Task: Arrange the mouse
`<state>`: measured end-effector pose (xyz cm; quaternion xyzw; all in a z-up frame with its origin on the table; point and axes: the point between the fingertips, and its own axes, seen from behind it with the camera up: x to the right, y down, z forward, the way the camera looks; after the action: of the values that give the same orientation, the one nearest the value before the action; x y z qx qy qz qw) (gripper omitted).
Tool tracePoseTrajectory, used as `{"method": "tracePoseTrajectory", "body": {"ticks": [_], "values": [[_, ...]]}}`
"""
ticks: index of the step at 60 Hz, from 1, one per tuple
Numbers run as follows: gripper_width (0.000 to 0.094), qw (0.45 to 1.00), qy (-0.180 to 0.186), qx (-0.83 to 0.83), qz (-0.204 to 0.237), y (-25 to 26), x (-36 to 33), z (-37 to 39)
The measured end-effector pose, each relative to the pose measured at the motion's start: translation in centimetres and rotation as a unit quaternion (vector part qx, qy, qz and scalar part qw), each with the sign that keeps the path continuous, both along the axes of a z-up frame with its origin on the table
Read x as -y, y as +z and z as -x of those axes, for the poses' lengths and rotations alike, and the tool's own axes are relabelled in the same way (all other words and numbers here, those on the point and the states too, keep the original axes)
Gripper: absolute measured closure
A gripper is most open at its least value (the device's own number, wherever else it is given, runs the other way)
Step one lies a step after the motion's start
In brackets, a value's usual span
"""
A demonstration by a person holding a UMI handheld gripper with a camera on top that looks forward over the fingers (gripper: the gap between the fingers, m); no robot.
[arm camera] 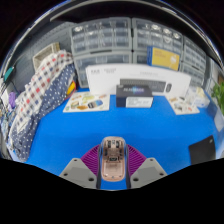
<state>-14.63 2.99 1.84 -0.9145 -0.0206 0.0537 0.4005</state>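
Note:
A see-through, pinkish mouse (113,160) sits lengthwise between my two fingers, its front pointing away from me over the blue table mat (150,130). My gripper (113,168) is shut on the mouse, with a purple pad (93,160) pressing on each side of it. I cannot tell whether the mouse rests on the mat or hangs just above it.
A black and white box (135,93) stands beyond the fingers at mid-table. Cards with small items lie to its left (85,102) and right (185,100). A patterned cloth (45,85) is at the left, a black flat thing (202,150) at the right, and drawer cabinets (110,40) at the back.

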Motion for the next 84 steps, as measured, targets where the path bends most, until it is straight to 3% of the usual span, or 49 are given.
{"method": "tracePoseTrajectory", "body": {"ticks": [17, 28, 33, 42, 53, 62, 72, 84], "values": [[0.0600, 0.989, 0.020, 0.028, -0.147, 17.7, -0.1, -13.9], [0.0599, 0.983, -0.013, 0.056, -0.175, 22.3, 2.1, -27.8], [0.0600, 0.985, -0.035, 0.043, -0.163, 20.4, 3.0, -32.7], [0.0600, 0.993, -0.052, 0.062, -0.086, 11.3, 4.7, -39.0], [0.0601, 0.997, -0.055, 0.045, -0.013, 1.6, 6.8, -40.3], [0.0595, 0.998, -0.036, 0.043, 0.038, -3.8, 8.3, -39.3], [0.0586, 0.998, -0.041, 0.032, 0.019, -3.9, 8.3, -39.3], [0.0508, 0.999, -0.038, 0.030, 0.018, -4.0, 8.1, -39.3]]}}
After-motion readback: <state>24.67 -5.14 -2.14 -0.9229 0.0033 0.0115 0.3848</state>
